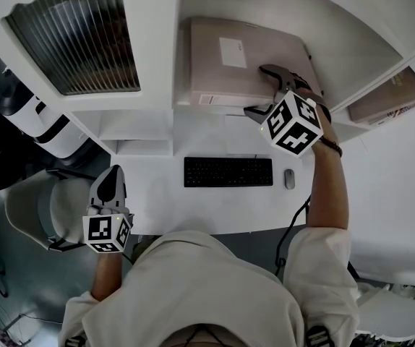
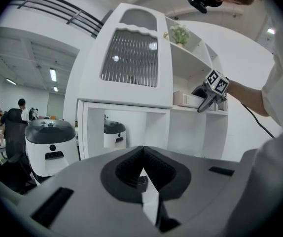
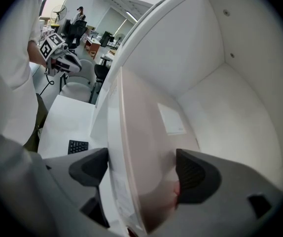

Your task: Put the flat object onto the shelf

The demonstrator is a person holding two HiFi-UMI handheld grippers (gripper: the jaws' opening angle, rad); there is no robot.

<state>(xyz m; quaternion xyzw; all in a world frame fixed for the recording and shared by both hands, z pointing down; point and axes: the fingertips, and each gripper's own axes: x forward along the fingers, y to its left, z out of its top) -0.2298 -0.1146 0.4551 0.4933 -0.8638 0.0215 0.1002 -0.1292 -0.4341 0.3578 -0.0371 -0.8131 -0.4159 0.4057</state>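
Box (image 1: 244,60), flat and pale pink, lies on the shelf (image 1: 165,63) with its broad face up, in the open compartment above the desk (image 1: 215,212). Its long side seems to run along the shelf's front edge, pointing left and right, though my steep downward look foreshortens it and I can't be sure. The near edge sits just at the front lip of the shelf board.

A white rectangular label (image 1: 233,52) lies on the top face, and a narrow strip label (image 1: 215,99) on the near edge; the print on both is too small for me to read.

My right gripper (image 1: 265,91) is at the box's near right corner. Its fingers are spread wide, one over the top face and one under the front edge, with the box between them and neither pad visibly pressing it. My left gripper (image 1: 110,186) hangs low beside the desk, well apart from the shelf, fingers clenched together on nothing.
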